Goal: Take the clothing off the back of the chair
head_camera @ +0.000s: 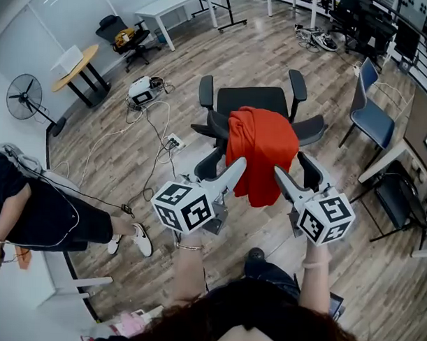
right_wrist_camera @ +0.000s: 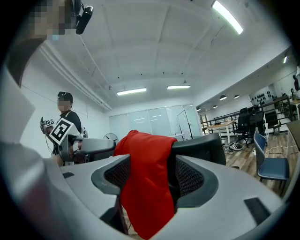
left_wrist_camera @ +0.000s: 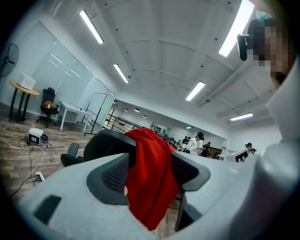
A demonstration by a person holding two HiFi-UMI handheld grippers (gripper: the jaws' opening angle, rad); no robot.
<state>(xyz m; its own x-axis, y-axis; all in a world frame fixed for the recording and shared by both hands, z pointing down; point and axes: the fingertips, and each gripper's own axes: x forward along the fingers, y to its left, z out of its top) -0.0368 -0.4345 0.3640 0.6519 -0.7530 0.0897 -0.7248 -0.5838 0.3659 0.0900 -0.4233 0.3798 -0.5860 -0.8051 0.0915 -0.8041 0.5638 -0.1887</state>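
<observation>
Pale wood-plank flooring (head_camera: 95,155) fills an open office seen from above. Well to the left of the left hand-held gripper, at the picture's edge, sits a person in dark clothes and white shoes (head_camera: 37,209). Beyond that person a black standing fan (head_camera: 24,97) stands near the wall. A white power strip with trailing cables (head_camera: 174,141) lies on the floor ahead and left of the same gripper.

The left grey two-jaw gripper (head_camera: 236,167) is held out level, its marker cube near the person's hand. Its own view shows its jaws (left_wrist_camera: 150,178) wide apart and gripping nothing, with red cloth showing in the gap between the dark ribbed pads (left_wrist_camera: 110,176).

Directly ahead, between the two grippers, a red fabric garment (head_camera: 262,150) hangs draped over the backrest of a black swivel office chair with armrests (head_camera: 252,100). Its lower edge lies just beside both sets of jaw tips; whether any tip touches the cloth is hard to tell.

The right grey gripper (head_camera: 278,170) mirrors the left. Its jaws (right_wrist_camera: 152,176) also stand wide open and empty, framing the same hanging cloth. Well to its right stands a blue-seated chair (head_camera: 372,119).
</observation>
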